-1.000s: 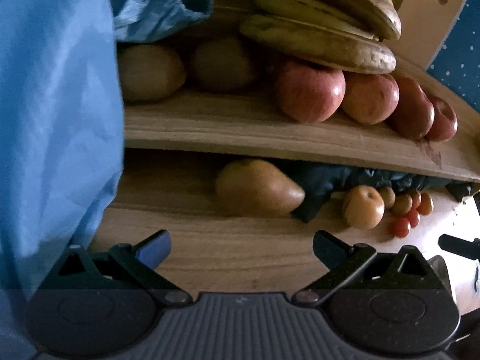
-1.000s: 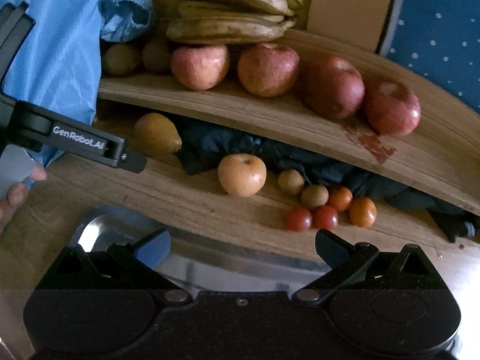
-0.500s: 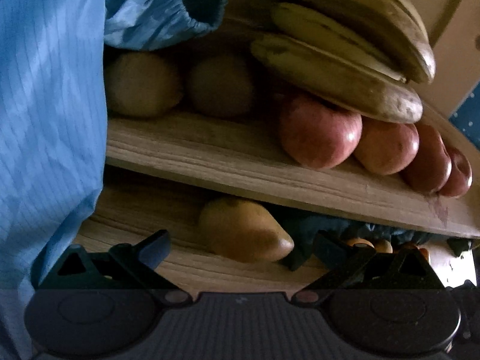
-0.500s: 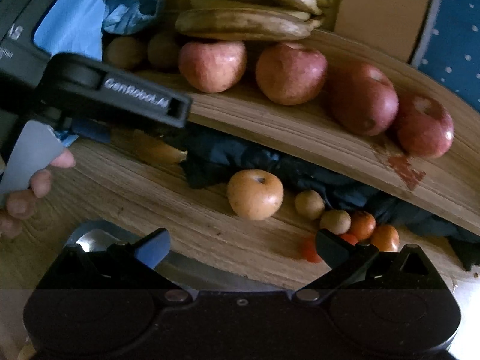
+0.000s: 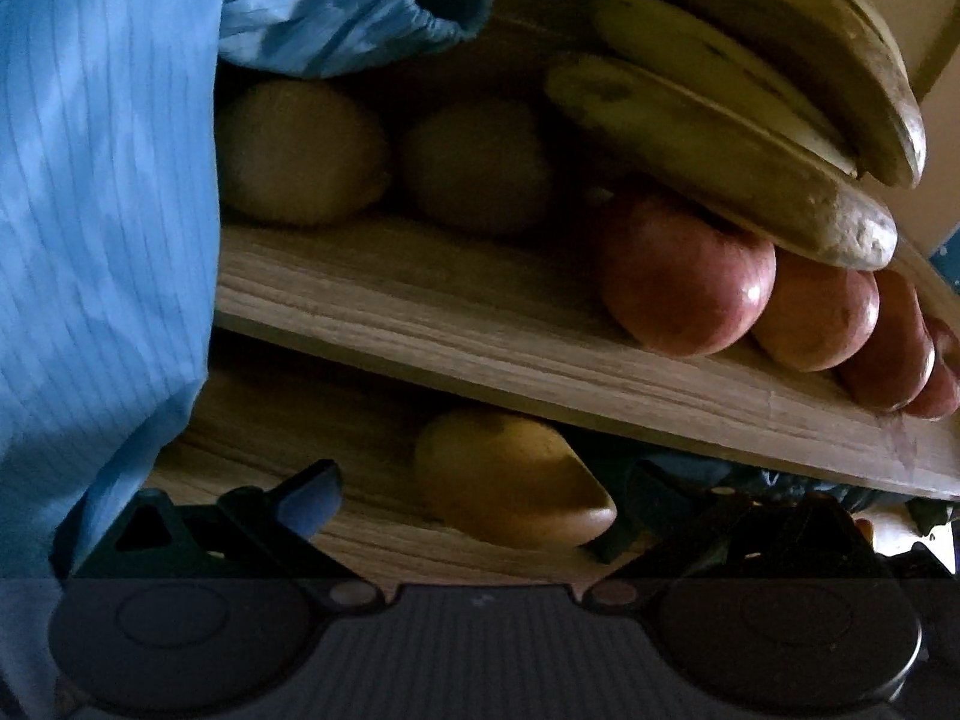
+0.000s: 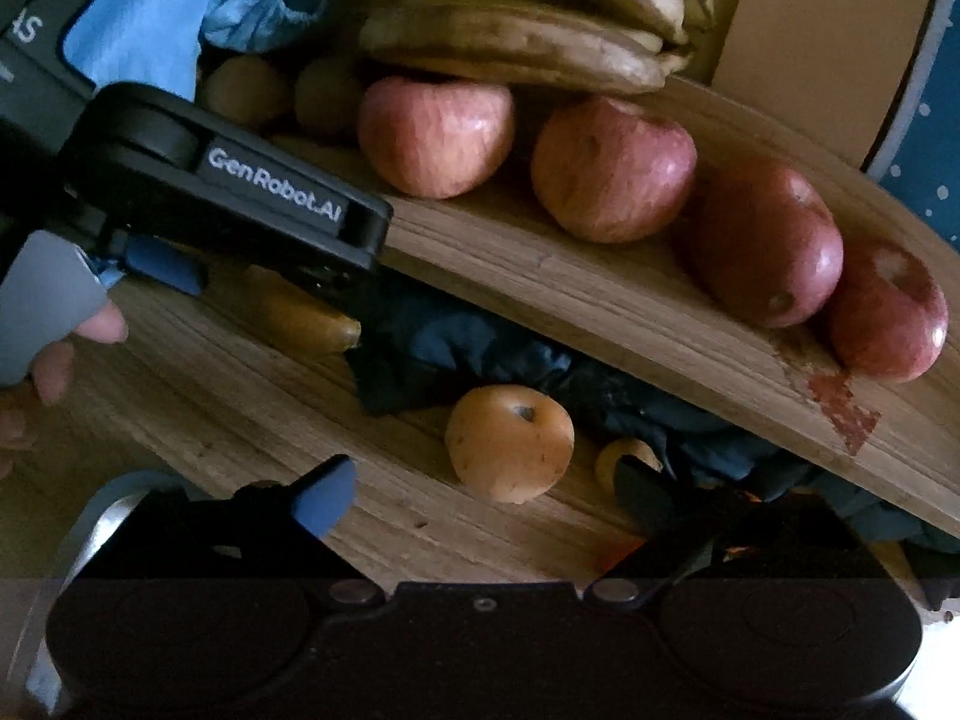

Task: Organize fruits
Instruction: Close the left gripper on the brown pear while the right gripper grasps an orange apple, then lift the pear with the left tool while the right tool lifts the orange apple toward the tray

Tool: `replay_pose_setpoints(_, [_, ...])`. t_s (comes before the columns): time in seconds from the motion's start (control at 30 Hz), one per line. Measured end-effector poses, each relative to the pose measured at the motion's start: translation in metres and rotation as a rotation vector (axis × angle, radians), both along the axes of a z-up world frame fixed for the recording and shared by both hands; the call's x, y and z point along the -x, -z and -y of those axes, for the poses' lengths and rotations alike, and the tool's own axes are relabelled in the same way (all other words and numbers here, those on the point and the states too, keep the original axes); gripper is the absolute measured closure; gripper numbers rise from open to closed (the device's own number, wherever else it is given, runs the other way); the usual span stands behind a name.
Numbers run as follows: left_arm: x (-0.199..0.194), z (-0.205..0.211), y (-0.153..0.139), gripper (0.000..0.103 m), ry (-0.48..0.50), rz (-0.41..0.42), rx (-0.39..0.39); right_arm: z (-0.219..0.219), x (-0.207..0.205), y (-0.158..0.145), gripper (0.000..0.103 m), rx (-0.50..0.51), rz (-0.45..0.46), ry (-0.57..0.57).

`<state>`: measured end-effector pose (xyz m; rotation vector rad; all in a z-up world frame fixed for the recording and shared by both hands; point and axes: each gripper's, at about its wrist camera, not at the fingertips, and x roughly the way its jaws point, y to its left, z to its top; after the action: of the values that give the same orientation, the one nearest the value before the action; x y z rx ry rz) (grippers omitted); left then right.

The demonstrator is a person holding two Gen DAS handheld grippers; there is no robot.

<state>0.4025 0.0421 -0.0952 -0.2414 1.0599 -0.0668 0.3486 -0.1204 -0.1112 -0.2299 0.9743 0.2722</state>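
My left gripper (image 5: 474, 504) is open, its jaws on either side of a yellow-brown pear (image 5: 510, 480) lying on the lower wooden board under the upper shelf (image 5: 480, 324). The pear also shows in the right wrist view (image 6: 306, 318), partly hidden by the left gripper (image 6: 240, 210). My right gripper (image 6: 480, 498) is open and empty, just in front of a round yellow apple (image 6: 510, 441). On the upper shelf (image 6: 600, 276) lie red apples (image 6: 612, 177), bananas (image 6: 528, 42) and two brown round fruits (image 5: 300, 150).
A dark blue cloth (image 6: 480, 354) lies bunched under the shelf behind the yellow apple. Small brown and orange fruits (image 6: 624, 459) sit to its right, mostly hidden by my right finger. A light blue sleeve (image 5: 102, 210) fills the left. A metal tray edge (image 6: 102, 516) shows at lower left.
Both grippers have moved forward toward the shelf. The left one has closed in on the pear, which now lies between its open jaws. The right one has neared the yellow apple.
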Motion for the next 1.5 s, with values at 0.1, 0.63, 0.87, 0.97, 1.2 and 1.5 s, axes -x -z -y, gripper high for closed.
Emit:
replay_pose_setpoints(0.1, [-0.005, -0.001, -0.001, 0.002, -0.003, -0.005, 0.008, -0.001, -0.002, 0.003, 0.02, 0.002, 0.004, -0.001])
replay_pose_setpoints(0.63, [-0.016, -0.012, 0.009, 0.029, 0.016, -0.048, 0.112, -0.006, -0.021, 0.016, 0.041, 0.005, -0.015, -0.003])
replay_pose_setpoints(0.87, [-0.002, -0.016, 0.013, 0.036, 0.013, -0.032, 0.125, 0.001, -0.027, 0.02, 0.052, -0.015, -0.019, 0.03])
replay_pose_setpoints(0.97, [0.005, -0.015, 0.013, 0.037, 0.021, -0.028, 0.126, 0.004, -0.028, 0.021, 0.052, -0.027, -0.022, 0.037])
replay_pose_setpoints(1.2, [0.02, -0.015, 0.008, 0.039, 0.028, -0.023, 0.133, 0.008, -0.023, 0.021, 0.053, -0.054, -0.032, 0.046])
replay_pose_setpoints(1.5, [0.03, -0.008, 0.006, 0.041, 0.035, -0.021, 0.134, 0.007, -0.01, 0.015, 0.053, -0.067, -0.042, 0.03])
